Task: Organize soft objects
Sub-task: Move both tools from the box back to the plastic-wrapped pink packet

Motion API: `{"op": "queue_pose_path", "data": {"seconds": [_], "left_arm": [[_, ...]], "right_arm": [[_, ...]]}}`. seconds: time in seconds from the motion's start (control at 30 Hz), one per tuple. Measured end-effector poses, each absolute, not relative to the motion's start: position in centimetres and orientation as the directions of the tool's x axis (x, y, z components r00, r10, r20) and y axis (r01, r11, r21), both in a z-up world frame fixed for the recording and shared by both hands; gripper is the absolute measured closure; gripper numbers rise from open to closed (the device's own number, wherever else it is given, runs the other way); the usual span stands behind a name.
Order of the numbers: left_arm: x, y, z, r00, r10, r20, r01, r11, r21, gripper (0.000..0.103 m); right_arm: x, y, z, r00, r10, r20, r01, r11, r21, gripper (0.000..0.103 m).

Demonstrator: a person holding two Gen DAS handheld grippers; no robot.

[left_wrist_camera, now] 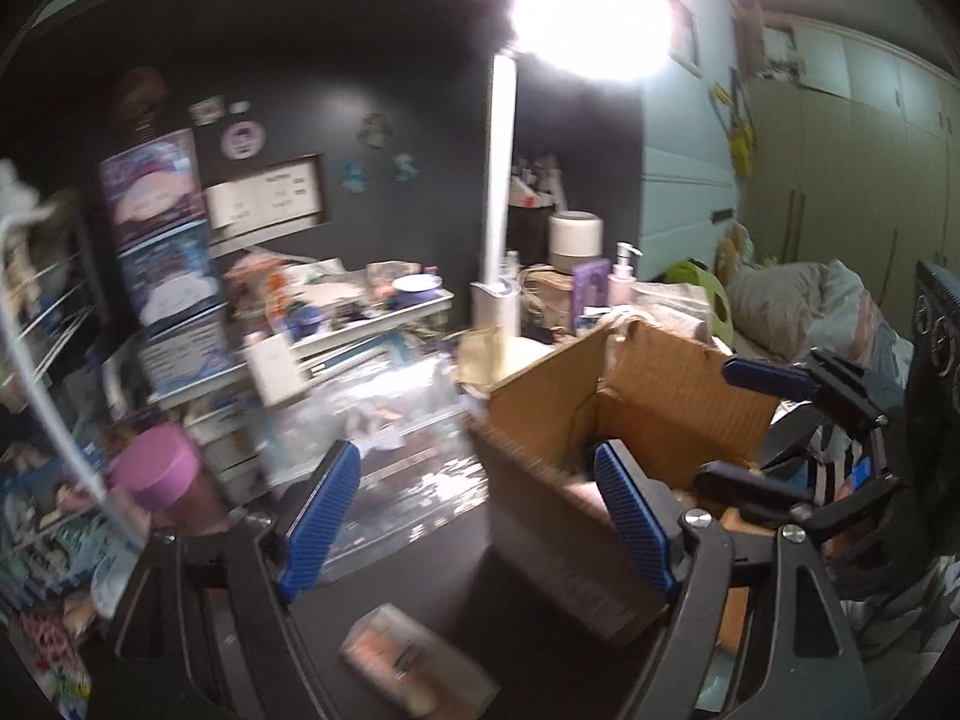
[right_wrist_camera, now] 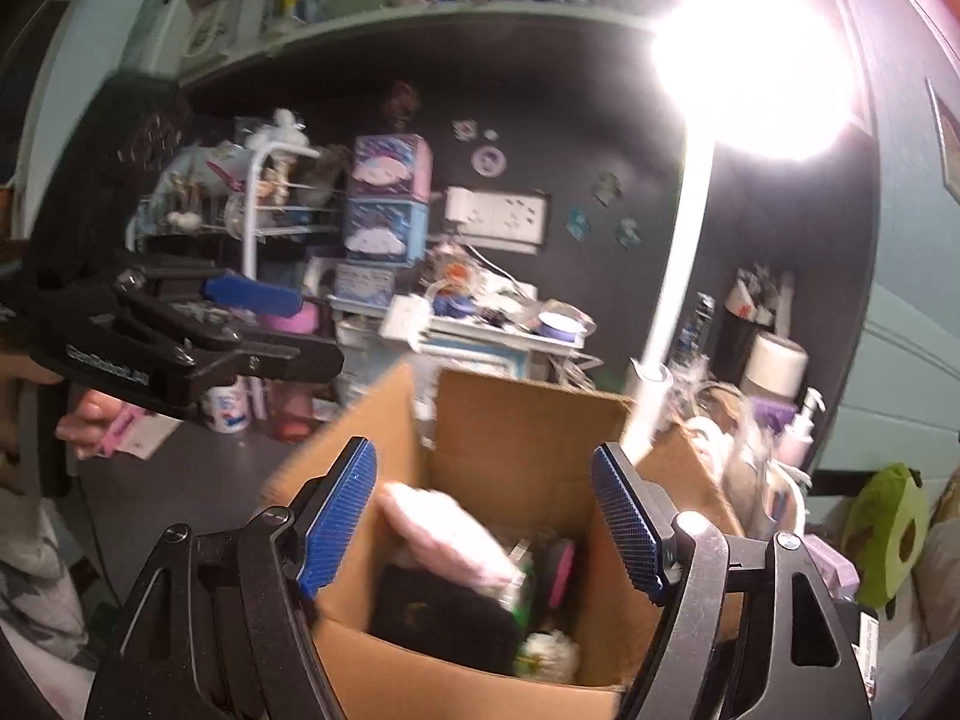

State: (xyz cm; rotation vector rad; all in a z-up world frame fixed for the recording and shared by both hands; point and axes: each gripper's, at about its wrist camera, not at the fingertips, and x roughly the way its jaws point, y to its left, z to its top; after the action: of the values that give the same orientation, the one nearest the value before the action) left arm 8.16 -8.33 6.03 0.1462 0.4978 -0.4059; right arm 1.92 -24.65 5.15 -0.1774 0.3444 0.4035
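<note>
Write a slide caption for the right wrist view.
Open right gripper poised above brown cardboard box holding a pink plush item and black fabric bundle.

I see the cardboard box (right_wrist_camera: 510, 420) on the bench (right_wrist_camera: 198, 474), soft items (right_wrist_camera: 444, 534) inside it, a lamp (right_wrist_camera: 678, 276) behind, cluttered trays (right_wrist_camera: 480, 330) toward the back wall.

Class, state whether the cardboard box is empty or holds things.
Holds things: the cardboard box has a pink soft item and a black one inside.
</note>
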Motion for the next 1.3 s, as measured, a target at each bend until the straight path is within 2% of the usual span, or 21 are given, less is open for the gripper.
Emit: {"op": "queue_pose_path", "data": {"seconds": [0.1,0.2,0.33,0.57,0.7,1.0,1.07,1.13,1.2,1.3], "left_arm": [[7.1,-5.3,5.4,0.818,-0.303,-0.489,0.361,0.932,0.026,0.025],[6.4,-3.0,4.4,0.824,-0.275,-0.495,0.326,0.945,0.018,0.018],[5.6,0.4,2.6,0.823,-0.248,-0.511,0.285,0.958,-0.005,0.018],[5.6,4.9,-1.1,0.802,-0.216,-0.557,0.224,0.973,-0.055,0.018],[6.0,6.6,-3.2,0.786,-0.212,-0.581,0.199,0.976,-0.087,0.018],[7.8,5.9,-7.5,0.710,-0.287,-0.643,0.260,0.955,-0.140,0.018],[8.3,5.0,-8.2,0.684,-0.327,-0.652,0.297,0.941,-0.161,0.021],[8.7,4.0,-8.8,0.645,-0.378,-0.664,0.347,0.919,-0.186,0.033],[8.9,2.9,-9.4,0.603,-0.422,-0.677,0.394,0.896,-0.207,0.039],[9.1,1.2,-10.1,0.559,-0.457,-0.692,0.441,0.870,-0.218,0.042]], "right_arm": [[1.1,-22.6,5.8,0.846,0.402,-0.351,-0.458,0.884,-0.090,0.032],[0.6,-20.3,6.1,0.827,0.438,-0.353,-0.497,0.863,-0.091,0.032],[0.2,-16.9,5.7,0.786,0.488,-0.380,-0.561,0.821,-0.105,0.032],[0.3,-11.0,3.5,0.710,0.532,-0.462,-0.647,0.752,-0.128,0.032],[1.3,-8.4,0.7,0.667,0.513,-0.541,-0.670,0.730,-0.133,0.032],[3.8,-7.1,-5.3,0.579,0.451,-0.679,-0.662,0.747,-0.069,0.032],[4.2,-7.3,-6.6,0.579,0.416,-0.701,-0.644,0.761,-0.081,0.032],[4.5,-7.7,-7.7,0.567,0.395,-0.722,-0.630,0.774,-0.071,0.032],[4.7,-8.1,-8.4,0.556,0.387,-0.736,-0.619,0.784,-0.055,0.032],[4.7,-8.4,-8.8,0.554,0.378,-0.742,-0.610,0.791,-0.053,0.033]]}}
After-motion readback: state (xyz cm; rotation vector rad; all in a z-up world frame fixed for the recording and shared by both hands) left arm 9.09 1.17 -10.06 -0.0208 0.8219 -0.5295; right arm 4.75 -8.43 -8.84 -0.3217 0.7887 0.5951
